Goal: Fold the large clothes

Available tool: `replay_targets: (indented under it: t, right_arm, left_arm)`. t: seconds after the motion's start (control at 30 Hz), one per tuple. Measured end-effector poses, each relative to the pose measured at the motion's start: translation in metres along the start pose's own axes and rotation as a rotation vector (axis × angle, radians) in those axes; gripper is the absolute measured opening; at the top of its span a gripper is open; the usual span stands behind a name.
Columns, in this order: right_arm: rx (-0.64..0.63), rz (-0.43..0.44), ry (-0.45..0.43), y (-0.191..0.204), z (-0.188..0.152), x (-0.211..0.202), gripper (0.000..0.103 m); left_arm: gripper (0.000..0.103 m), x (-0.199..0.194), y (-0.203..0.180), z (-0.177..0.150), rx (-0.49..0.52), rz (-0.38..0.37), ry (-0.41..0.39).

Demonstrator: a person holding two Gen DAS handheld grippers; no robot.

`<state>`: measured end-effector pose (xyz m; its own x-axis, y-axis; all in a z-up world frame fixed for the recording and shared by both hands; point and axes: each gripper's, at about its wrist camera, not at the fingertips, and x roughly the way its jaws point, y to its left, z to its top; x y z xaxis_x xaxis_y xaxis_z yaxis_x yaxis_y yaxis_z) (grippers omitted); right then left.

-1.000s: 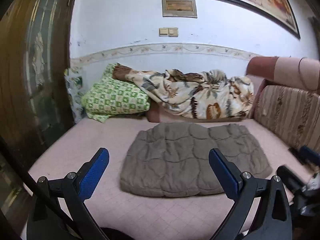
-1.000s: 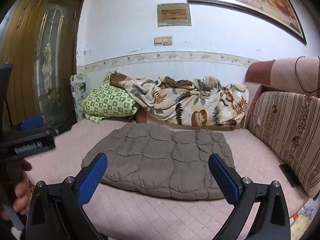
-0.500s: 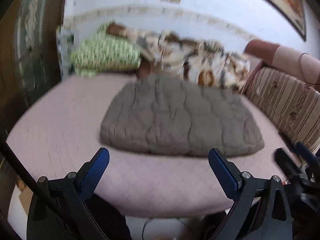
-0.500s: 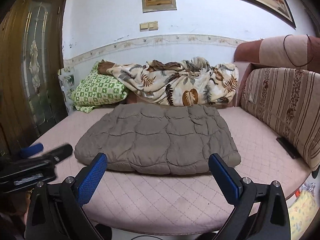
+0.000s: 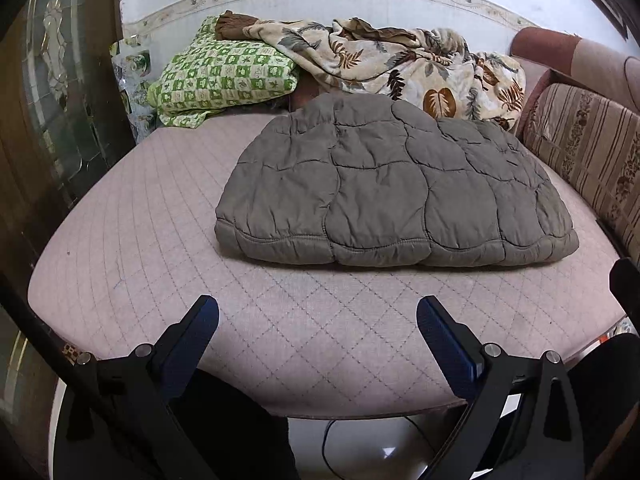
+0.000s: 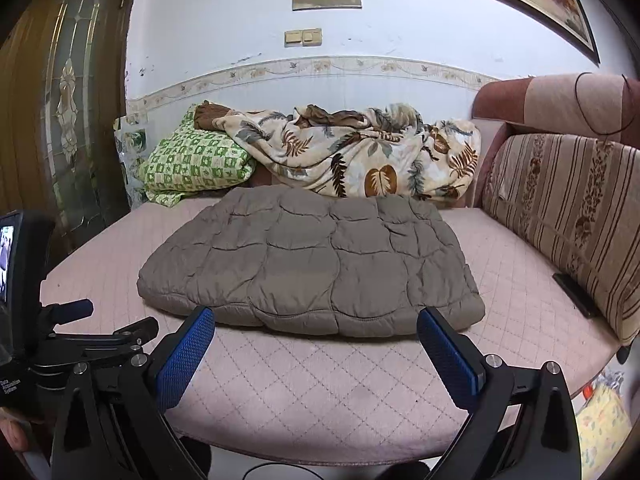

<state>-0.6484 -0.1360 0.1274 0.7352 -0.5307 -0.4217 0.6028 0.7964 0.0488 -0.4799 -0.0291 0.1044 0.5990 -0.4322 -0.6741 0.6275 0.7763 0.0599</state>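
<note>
Both grippers (image 5: 318, 322) (image 6: 316, 324) wide, quilt (image 5: 384, 188) untouched

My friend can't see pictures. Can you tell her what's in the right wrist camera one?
A puffy grey-brown quilted jacket lies folded on a pink quilted bed, with the open right gripper in front of it. Behind it a leaf-print blanket and green checked pillow sit against the wall.

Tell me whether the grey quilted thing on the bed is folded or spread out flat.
Folded. The grey quilted garment lies as a compact thick bundle, with stacked layers showing along its near edge in both wrist views. Both grippers are open and clear of it.
</note>
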Motion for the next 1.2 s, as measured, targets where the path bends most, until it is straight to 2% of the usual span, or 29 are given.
replay_targets:
  t: [0.2, 1.2]
  right_arm:
    - [0.015, 0.004, 0.017, 0.000, 0.000, 0.005, 0.102]
    - [0.033, 0.007, 0.042, -0.002, -0.001, 0.008, 0.102]
  left_arm:
    - [0.099, -0.001, -0.012, -0.002, 0.058, 0.003, 0.001]
    - [0.099, 0.001, -0.018, -0.004, 0.107, 0.034, 0.016]
